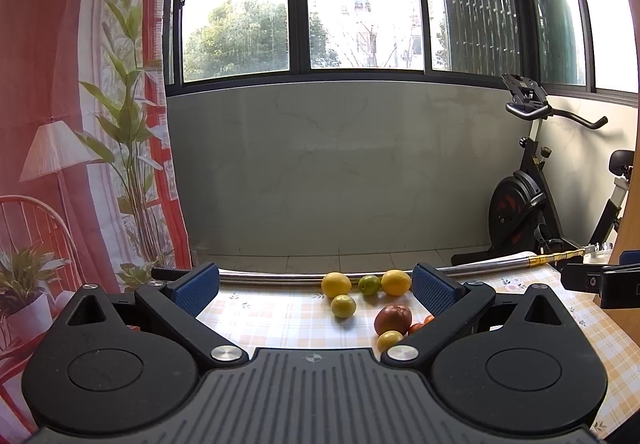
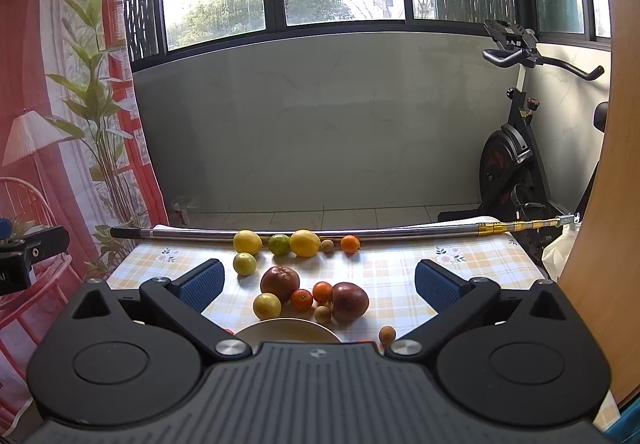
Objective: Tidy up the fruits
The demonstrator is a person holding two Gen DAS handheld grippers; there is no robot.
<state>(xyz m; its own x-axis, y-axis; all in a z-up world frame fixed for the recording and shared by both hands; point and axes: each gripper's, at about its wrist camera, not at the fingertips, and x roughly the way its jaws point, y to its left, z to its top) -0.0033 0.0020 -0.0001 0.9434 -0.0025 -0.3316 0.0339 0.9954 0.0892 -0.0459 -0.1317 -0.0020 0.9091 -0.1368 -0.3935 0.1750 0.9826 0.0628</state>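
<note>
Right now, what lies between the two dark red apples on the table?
Two small oranges side by side fill the gap between the apples, seen clearly in the right wrist view.

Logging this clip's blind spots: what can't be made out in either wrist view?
- Plate, right wrist view: mostly hidden behind the gripper body; contents unknown.
- Orange bits beside it: cut off by the same body.
- Small oranges, left wrist view: partly behind the left gripper's right finger.
- Near table edge: hidden in both views.
</note>
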